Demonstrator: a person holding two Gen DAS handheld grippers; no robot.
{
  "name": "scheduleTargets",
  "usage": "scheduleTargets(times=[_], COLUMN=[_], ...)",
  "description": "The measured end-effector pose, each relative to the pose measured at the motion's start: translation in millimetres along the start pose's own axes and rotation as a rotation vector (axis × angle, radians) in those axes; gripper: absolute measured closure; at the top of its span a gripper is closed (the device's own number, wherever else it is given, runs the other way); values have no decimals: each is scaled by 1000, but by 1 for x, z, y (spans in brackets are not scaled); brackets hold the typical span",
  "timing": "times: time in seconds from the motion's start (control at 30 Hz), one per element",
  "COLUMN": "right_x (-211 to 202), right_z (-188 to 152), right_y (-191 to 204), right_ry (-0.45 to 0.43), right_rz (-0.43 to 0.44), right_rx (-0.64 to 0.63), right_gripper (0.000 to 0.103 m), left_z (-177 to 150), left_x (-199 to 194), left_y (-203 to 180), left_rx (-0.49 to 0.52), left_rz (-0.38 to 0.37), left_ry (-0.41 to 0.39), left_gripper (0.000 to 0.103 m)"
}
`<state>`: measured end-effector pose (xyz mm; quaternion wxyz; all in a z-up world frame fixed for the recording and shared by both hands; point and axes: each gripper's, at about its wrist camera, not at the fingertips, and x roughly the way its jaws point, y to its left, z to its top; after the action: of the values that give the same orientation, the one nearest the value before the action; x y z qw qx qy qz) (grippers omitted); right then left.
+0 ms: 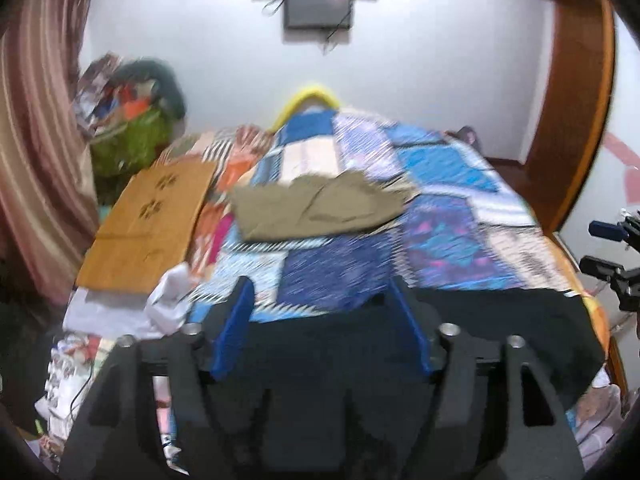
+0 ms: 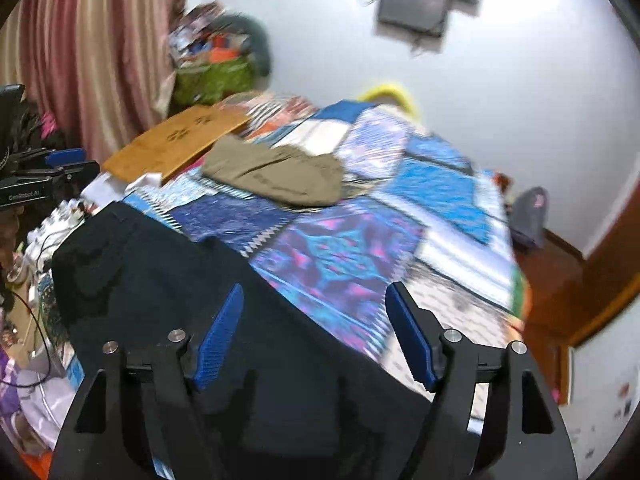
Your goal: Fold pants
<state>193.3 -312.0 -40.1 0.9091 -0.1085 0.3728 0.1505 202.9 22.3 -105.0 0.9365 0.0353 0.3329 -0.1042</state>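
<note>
Dark black pants [image 1: 480, 328] lie spread flat across the near end of a bed covered with a patchwork quilt [image 1: 440, 220]. My left gripper [image 1: 320, 284] hovers over them, its blue pads wide apart with nothing between them. In the right wrist view the same black pants [image 2: 160, 272] fill the lower left. My right gripper [image 2: 316, 288] stands open above their edge and holds nothing. Folded khaki pants [image 1: 320, 208] [image 2: 276, 180] rest farther up the quilt [image 2: 340, 264]. Both views are blurred.
A brown cardboard sheet [image 1: 152, 216] lies along the bed's left side, with white cloth [image 1: 168, 300] at its near end. A green bag of clutter [image 1: 128, 144] and a striped curtain [image 1: 36, 120] stand at the left. A wooden door frame [image 1: 580, 100] is at the right.
</note>
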Motion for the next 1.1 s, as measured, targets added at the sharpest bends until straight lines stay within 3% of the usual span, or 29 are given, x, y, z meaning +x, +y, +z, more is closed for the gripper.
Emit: scheduleTargets(times=[0.2, 0.27, 0.33, 0.6, 0.83, 1.03, 1.1], right_x=[-61, -76, -85, -81, -53, -37, -34], right_z=[-53, -77, -102, -197, -263, -286, -292], right_y=[-32, -43, -55, -98, -124, -116, -118], right_ry=[-37, -27, -11, 100, 155, 161, 142], right_rz=[-120, -127, -116, -157, -8, 63, 79], right_rx=[62, 119, 195, 540, 900, 1027, 1074], right_gripper=[27, 18, 18, 18, 19, 19, 20], left_z=[4, 1, -4, -39, -74, -86, -89], left_x=[-22, -22, -19, 20, 51, 62, 67], left_y=[-96, -123, -149, -245, -296, -307, -309], left_rx=[123, 143, 159, 270, 392, 434, 439], left_rz=[-112, -149, -177, -295, -326, -365, -377], left_ry=[-39, -31, -21, 140, 267, 313, 331], left_gripper=[13, 8, 4, 4, 4, 5, 13])
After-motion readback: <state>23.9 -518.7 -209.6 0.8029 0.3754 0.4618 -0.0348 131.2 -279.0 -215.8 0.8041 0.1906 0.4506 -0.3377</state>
